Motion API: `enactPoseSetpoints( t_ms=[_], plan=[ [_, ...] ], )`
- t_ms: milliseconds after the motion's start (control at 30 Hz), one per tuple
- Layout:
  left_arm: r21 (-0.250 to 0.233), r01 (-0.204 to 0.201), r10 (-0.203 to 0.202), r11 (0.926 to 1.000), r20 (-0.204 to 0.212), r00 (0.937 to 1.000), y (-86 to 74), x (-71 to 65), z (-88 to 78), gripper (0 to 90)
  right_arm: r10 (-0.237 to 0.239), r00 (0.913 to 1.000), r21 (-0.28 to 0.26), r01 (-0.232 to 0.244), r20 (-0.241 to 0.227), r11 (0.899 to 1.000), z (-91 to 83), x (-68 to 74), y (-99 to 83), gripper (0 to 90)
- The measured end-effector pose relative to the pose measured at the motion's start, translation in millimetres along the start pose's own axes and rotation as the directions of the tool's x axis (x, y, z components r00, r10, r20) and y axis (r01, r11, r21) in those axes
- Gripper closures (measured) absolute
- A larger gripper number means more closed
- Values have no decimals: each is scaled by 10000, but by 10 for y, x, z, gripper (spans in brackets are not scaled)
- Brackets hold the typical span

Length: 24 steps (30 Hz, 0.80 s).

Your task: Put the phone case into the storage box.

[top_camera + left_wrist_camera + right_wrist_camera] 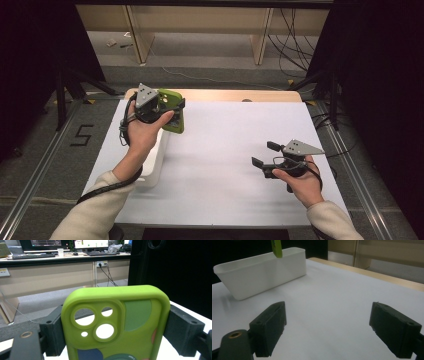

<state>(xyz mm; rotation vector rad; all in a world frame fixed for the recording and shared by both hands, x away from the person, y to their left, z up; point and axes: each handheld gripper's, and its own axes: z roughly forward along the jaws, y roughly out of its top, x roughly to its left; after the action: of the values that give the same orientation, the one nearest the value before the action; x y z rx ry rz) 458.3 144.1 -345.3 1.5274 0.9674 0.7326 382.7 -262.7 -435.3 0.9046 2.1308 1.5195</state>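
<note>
A lime-green phone case (175,123) with camera cut-outs and coloured patches is held up above the far left of the table. My left gripper (173,107) is shut on it, one pad (53,332) on each long side, as the left gripper view shows close up on the phone case (117,322). A corner of the case (276,247) hangs over the far end of the white bin (262,272). My right gripper (265,154) hovers low over the right half of the table, jaws wide open with nothing between them (334,327).
The long white bin (152,167) stands along the left side of the white-covered table (225,150). Beyond the far edge are wooden desk legs (137,35), floor cables (295,45) and black stands (62,85) at both sides.
</note>
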Motion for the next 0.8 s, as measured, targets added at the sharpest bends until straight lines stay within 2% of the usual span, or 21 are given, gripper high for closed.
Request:
enactPoseSetpoints(
  t_ms=[800],
  plan=[
    [-16, 45, -46, 10000, -322, 9995, 10, 117, -14, 163, 12, 10000, 43, -12, -21, 10000, 6, 3, -5, 153]
  ],
)
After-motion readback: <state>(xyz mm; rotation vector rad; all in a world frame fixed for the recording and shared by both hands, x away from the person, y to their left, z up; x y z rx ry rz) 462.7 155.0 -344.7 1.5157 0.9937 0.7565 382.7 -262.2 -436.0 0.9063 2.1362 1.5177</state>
